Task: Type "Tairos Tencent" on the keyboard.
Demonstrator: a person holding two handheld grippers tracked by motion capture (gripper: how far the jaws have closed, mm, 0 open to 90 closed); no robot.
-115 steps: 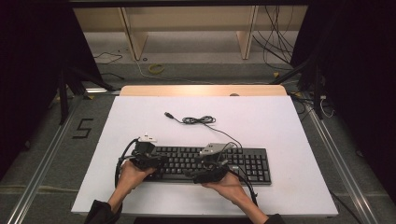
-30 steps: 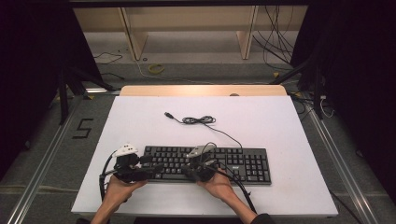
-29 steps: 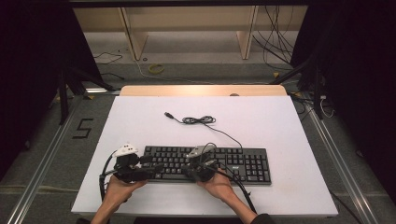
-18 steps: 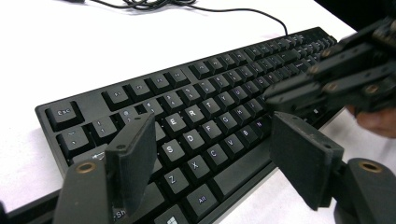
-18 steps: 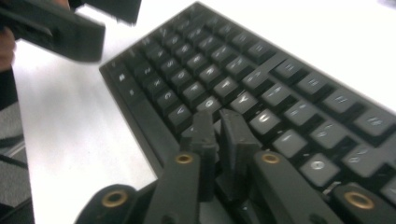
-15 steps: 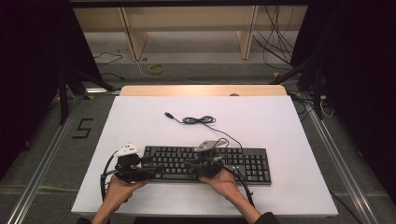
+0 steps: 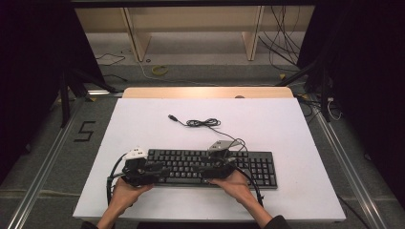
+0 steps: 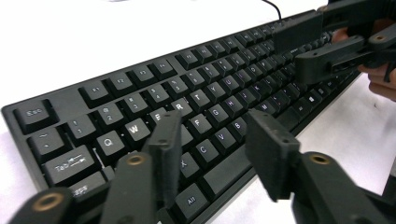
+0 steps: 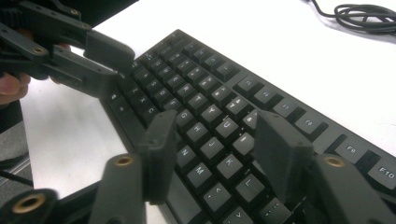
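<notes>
A black keyboard lies flat near the front of the white table. My left gripper hangs over its left end and points right. In the left gripper view its jaws stand apart above the lower letter keys and have just been closing, with nothing between them. My right gripper points left over the middle keys. Its jaws have just been opening and are also empty. Each gripper view shows the other gripper farther off: the right gripper and the left gripper.
The keyboard's black cable lies coiled behind it, its USB plug loose on the table. A wooden strip runs along the far edge. Metal rails and floor cables flank the table.
The right gripper has shifted a little to the right along the keyboard and its jaws have spread apart. The left gripper stays in place with its jaws narrower than before.
</notes>
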